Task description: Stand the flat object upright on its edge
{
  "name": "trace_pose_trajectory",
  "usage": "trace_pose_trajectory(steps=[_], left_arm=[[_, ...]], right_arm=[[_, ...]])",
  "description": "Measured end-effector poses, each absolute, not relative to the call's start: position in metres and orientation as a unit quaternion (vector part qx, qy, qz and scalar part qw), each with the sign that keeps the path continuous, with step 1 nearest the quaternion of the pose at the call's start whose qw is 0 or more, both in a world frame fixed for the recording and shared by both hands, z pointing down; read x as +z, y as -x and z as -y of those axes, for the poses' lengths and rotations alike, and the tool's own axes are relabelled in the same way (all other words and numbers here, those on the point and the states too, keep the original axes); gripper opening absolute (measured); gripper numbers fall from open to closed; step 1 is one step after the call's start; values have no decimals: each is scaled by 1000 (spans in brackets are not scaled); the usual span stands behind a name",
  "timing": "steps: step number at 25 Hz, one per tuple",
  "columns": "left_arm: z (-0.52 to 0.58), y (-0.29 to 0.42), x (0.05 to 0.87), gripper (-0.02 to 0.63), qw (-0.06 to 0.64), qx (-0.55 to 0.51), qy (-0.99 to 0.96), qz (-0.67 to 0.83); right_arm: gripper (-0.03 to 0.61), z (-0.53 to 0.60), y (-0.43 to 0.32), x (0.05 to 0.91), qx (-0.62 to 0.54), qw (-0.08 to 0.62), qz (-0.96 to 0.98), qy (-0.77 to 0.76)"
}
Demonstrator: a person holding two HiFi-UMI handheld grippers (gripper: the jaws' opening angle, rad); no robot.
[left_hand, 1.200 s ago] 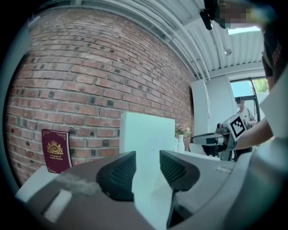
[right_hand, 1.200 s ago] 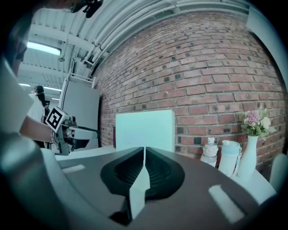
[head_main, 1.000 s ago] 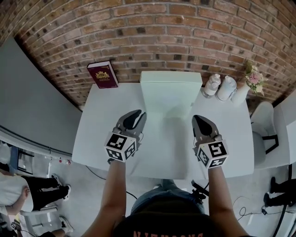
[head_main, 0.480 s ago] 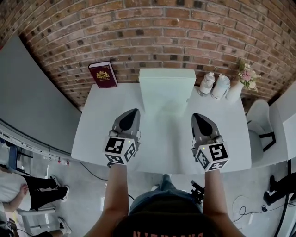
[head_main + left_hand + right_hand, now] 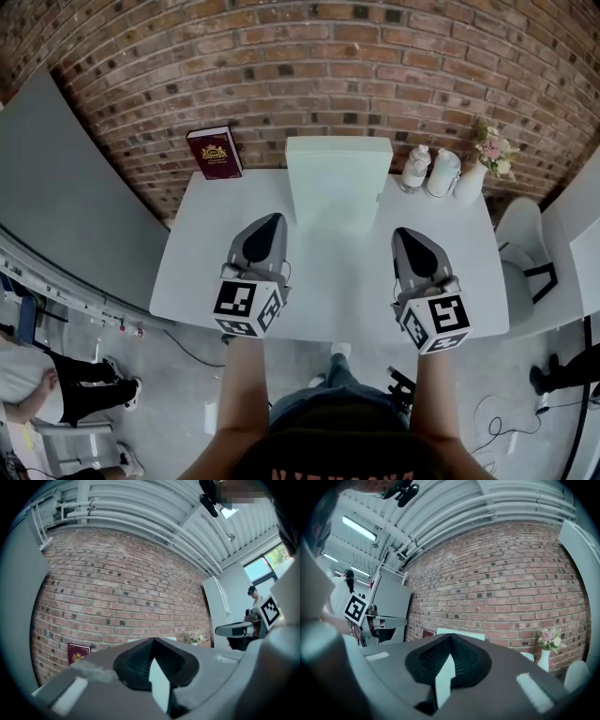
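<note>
A pale green flat panel stands at the back middle of the white table, apparently upright on its edge against the brick wall. Its top edge shows just past the jaws in the left gripper view and the right gripper view. My left gripper hovers over the table's front left, jaws shut and empty. My right gripper hovers at the front right, also shut on nothing. Both point at the wall, well short of the panel.
A maroon book leans on the wall at the back left. Two white bottles and a vase of flowers stand at the back right. A white chair is right of the table, a grey partition on the left.
The left gripper's jaws, slightly apart a second ago, have closed and it has straightened toward the wall. Both grippers sit a little nearer the table's front edge.
</note>
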State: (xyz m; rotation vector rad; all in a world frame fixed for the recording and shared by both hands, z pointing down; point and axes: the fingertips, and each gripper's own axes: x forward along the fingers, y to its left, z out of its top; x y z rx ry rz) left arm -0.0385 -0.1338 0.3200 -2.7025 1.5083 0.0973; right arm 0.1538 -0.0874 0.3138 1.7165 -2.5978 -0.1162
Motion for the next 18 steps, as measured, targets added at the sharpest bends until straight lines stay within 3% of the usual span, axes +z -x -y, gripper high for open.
trace_pose_trajectory(steps=[18], left_arm=[[92, 55, 269, -2, 68, 38, 864, -497]], right_arm=[[-2, 57, -143, 263, -82, 13, 814, -575]])
